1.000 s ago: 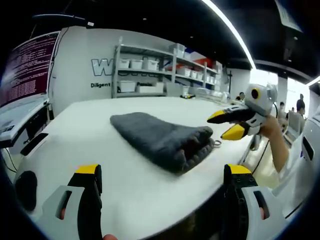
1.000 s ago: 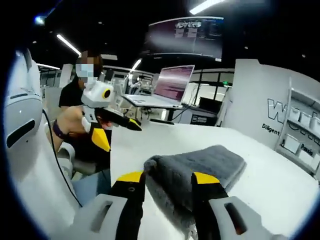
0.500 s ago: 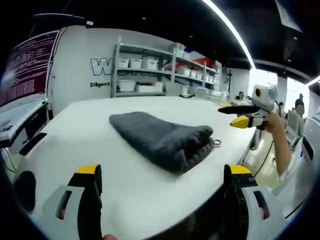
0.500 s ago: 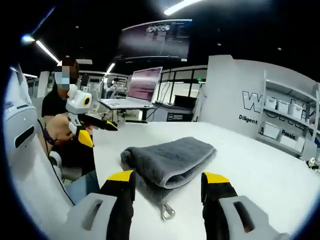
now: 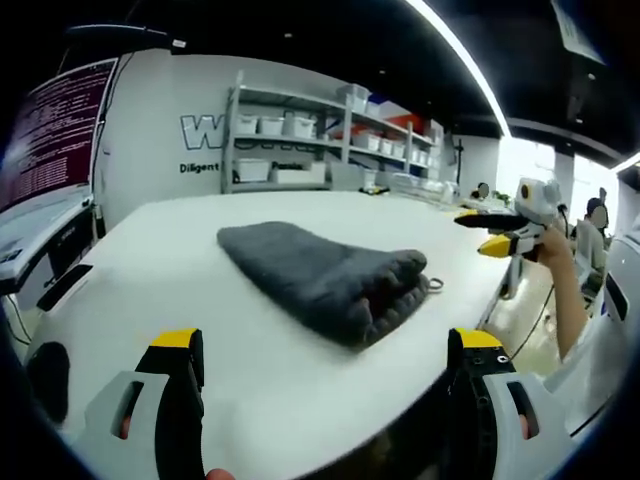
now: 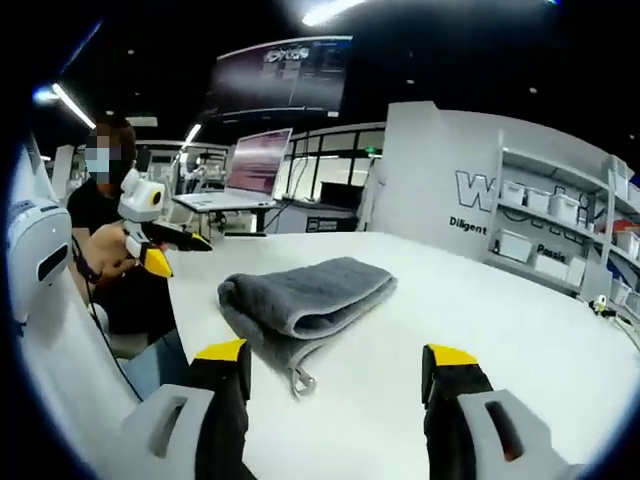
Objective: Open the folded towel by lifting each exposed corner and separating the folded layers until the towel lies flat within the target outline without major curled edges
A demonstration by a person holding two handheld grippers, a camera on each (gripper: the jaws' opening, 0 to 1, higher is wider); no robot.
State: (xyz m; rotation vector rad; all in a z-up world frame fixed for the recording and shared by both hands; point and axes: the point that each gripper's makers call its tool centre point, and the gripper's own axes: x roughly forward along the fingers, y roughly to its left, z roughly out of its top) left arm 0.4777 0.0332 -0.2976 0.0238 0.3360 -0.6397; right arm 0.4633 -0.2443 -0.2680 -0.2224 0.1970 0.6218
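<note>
White worktop [image 5: 300, 390] carries the folded grey towel [image 5: 325, 280], which lies ahead of the left gripper [image 5: 325, 375] and well apart from it. Both grippers hold their jaws wide apart with nothing between them. Ahead of the right gripper [image 6: 335, 380] the towel lies to the left, its loop [image 6: 300, 380] nearest.

The right hand-held gripper [image 5: 497, 232] has drawn back, empty, from the towel [image 5: 325, 275].

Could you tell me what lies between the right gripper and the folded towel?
Only bare white table; the right gripper hangs open before the folded towel in the right gripper view.
</note>
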